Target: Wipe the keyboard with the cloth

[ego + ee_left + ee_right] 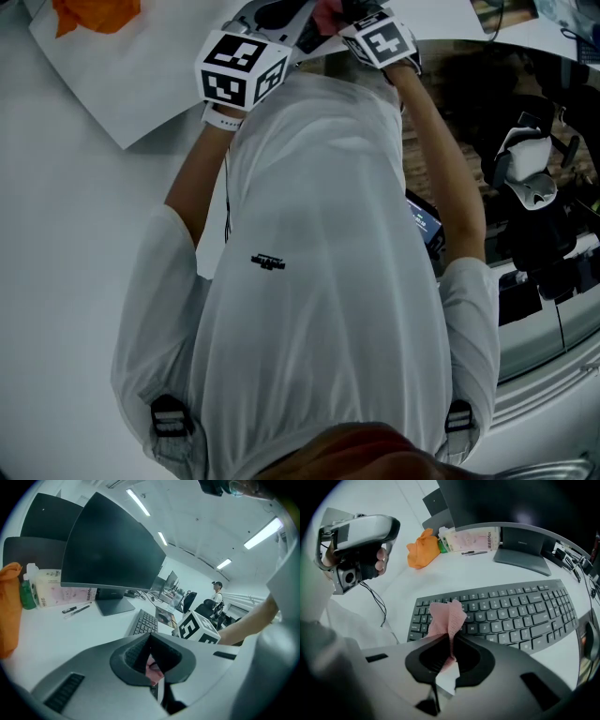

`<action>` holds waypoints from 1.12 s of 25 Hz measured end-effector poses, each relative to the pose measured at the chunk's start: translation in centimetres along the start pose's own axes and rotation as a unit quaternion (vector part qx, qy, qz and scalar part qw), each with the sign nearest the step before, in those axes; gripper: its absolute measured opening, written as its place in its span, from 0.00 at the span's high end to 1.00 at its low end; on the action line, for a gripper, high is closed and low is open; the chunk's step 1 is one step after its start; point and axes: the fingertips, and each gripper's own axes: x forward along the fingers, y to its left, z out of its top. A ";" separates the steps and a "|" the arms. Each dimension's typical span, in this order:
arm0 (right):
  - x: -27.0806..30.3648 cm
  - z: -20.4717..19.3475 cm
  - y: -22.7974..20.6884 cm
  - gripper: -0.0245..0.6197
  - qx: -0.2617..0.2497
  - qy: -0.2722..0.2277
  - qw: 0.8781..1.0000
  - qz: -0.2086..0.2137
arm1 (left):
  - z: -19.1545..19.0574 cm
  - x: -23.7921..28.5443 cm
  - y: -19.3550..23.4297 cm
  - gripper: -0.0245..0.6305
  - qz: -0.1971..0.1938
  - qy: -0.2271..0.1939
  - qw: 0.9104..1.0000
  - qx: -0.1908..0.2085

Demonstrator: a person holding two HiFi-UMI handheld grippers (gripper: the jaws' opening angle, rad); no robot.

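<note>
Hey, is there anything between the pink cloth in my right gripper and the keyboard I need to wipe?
Nothing visible stands between them. The right gripper is shut on the pink cloth, which sticks out right over the left part of the keyboard, and the keys there are bare.

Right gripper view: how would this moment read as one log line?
right gripper: shut on cloth | cloth: over left end of keyboard | left gripper: shut, off cloth

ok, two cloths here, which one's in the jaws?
The pink cloth, pinched in the jaws of the right gripper over the keyboard. The orange cloth lies bunched on the desk.
</note>
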 end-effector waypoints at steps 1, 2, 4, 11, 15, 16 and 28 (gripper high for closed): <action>-0.1 -0.1 -0.4 0.91 0.000 0.001 1.000 -0.002 | 0.0 0.2 -0.1 0.93 0.000 0.000 1.000 0.000; -0.2 -0.2 -0.9 0.91 0.001 0.001 1.000 -0.002 | 0.1 0.5 -0.2 0.93 -0.001 0.001 1.000 -0.001; -0.3 -0.4 -1.8 0.91 0.005 0.002 1.000 -0.003 | 0.2 1.0 -0.5 0.93 -0.003 0.003 1.000 0.000; -1.5 0.1 -4.8 0.91 0.005 0.001 1.000 -0.014 | 1.3 3.0 -1.2 0.93 -0.006 0.008 1.000 0.005; -1.4 0.0 -5.9 0.91 0.011 0.002 1.000 -0.007 | 1.9 4.0 -1.3 0.93 -0.006 0.010 1.000 0.006; -1.5 0.0 -6.2 0.91 0.011 0.002 1.000 -0.007 | 2.0 4.2 -1.4 0.93 -0.006 0.011 1.000 0.005; -3.9 0.5 -12.5 0.91 0.013 0.019 0.999 -0.032 | 3.7 7.0 -1.4 0.93 0.000 0.013 1.000 -0.001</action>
